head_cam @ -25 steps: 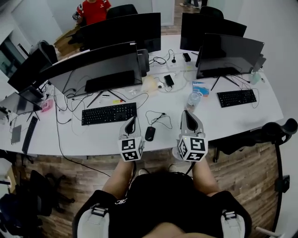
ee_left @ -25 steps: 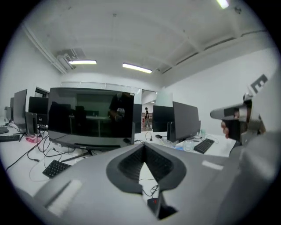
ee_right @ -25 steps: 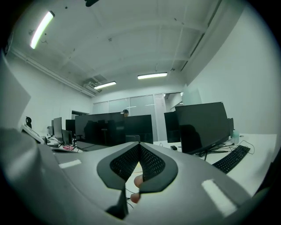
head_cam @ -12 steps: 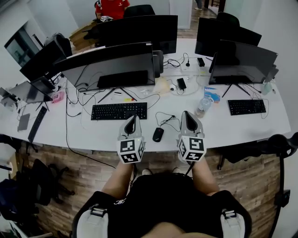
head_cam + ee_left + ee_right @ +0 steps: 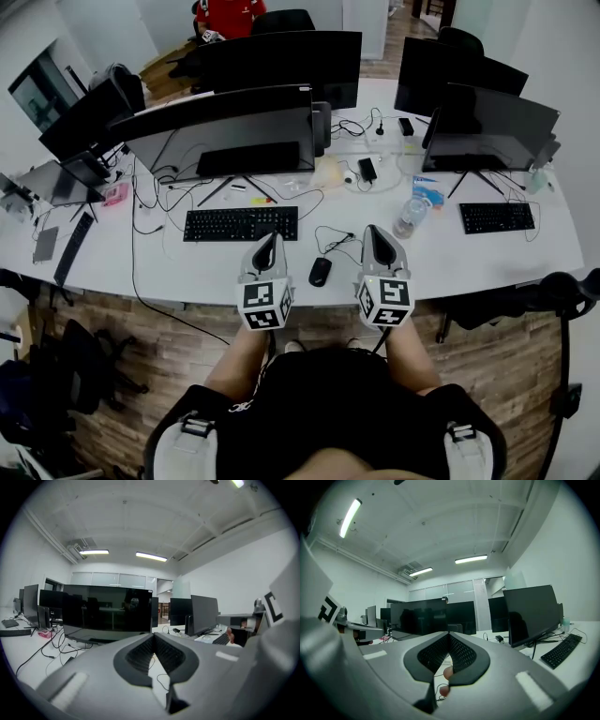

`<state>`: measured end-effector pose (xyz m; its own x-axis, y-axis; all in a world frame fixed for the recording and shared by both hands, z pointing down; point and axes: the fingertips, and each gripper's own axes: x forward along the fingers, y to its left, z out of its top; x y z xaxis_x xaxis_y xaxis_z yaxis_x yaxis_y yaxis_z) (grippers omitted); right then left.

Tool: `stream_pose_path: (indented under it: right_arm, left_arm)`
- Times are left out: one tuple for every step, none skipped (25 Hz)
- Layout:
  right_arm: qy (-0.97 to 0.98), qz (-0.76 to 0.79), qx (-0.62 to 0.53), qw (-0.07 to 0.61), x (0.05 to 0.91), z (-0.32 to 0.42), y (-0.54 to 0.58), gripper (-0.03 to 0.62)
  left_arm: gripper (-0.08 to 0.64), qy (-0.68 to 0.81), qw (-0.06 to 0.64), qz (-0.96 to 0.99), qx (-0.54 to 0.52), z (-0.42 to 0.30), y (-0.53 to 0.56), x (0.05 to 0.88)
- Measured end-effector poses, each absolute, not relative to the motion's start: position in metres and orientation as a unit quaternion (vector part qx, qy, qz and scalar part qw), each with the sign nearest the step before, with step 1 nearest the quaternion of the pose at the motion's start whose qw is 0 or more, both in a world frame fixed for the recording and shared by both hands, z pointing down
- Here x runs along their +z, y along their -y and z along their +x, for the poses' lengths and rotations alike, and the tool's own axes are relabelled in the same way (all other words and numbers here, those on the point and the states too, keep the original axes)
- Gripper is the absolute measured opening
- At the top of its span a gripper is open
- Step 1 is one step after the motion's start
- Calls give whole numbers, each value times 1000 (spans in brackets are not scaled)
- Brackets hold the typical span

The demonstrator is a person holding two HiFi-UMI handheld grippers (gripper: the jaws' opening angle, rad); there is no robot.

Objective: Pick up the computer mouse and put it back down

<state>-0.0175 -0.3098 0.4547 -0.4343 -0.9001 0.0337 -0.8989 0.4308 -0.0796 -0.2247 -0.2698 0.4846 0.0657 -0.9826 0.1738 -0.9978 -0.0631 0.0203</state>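
Observation:
A black computer mouse (image 5: 320, 272) lies on the white desk (image 5: 187, 272) near its front edge, its cable (image 5: 335, 241) looped behind it. My left gripper (image 5: 269, 240) hovers just left of the mouse, jaws shut and empty. My right gripper (image 5: 372, 232) hovers just right of it, also shut with nothing held. In the left gripper view the left gripper (image 5: 153, 635) shows its pads meeting at the tip, pointing over the desk toward a monitor (image 5: 107, 612). The right gripper (image 5: 449, 633) in its own view is likewise closed. Neither gripper view shows the mouse.
A black keyboard (image 5: 241, 224) lies behind the left gripper, under a wide monitor (image 5: 220, 131). A water bottle (image 5: 408, 217) stands behind the right gripper. Further right are a second keyboard (image 5: 497, 217) and monitor (image 5: 492, 117). Cables and a phone (image 5: 367, 169) clutter the middle.
The head view shifted a little early on, so the desk sits differently in frame. Both grippers stay shut on either side of the mouse, which has not moved.

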Motion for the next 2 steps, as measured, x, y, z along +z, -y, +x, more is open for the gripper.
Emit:
stream_pose_path:
  right_arm:
    - [-846,-532,-43,7,455,-19,309,-3]
    - [-846,-532,-44,7,456,-21,308,-3]
  left_arm:
    - [54,680,66,728,57,-225,269,485]
    - [54,679,66,729,58,-226,268,485]
